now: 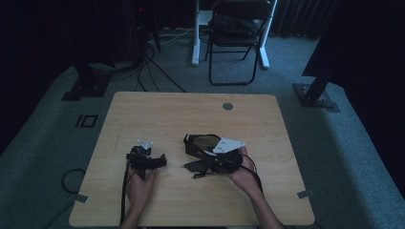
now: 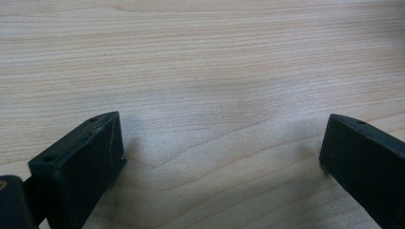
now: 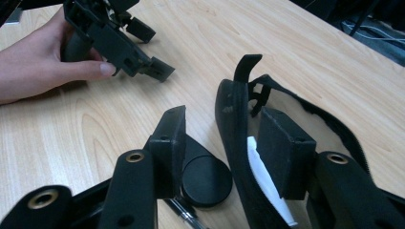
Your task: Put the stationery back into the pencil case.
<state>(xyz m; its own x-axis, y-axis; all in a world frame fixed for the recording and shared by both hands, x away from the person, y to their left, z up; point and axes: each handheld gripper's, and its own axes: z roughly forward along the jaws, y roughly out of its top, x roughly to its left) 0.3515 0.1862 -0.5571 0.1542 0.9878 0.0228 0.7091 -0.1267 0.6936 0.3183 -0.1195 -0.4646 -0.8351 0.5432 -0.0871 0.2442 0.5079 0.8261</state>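
An open black pouch (image 1: 201,141) lies on the wooden table (image 1: 191,109), right of middle. My right gripper (image 1: 200,160) straddles the pouch's near wall (image 3: 231,138): one jaw is inside the pouch, the other outside, with a gap to the wall. The right gripper (image 3: 224,114) is open. White paper (image 3: 260,171) shows inside the pouch. A round black disc (image 3: 205,179) and a pen (image 3: 184,212) lie under the outer jaw. My left gripper (image 1: 160,160), held in a hand further left, is open (image 2: 219,143) over bare wood, apart from the pouch.
A black folding chair (image 1: 236,33) and white desk legs (image 1: 196,43) stand on the carpet beyond the table. Cables (image 1: 153,67) run over the floor at the back left. A round grommet (image 1: 228,106) sits near the table's far edge.
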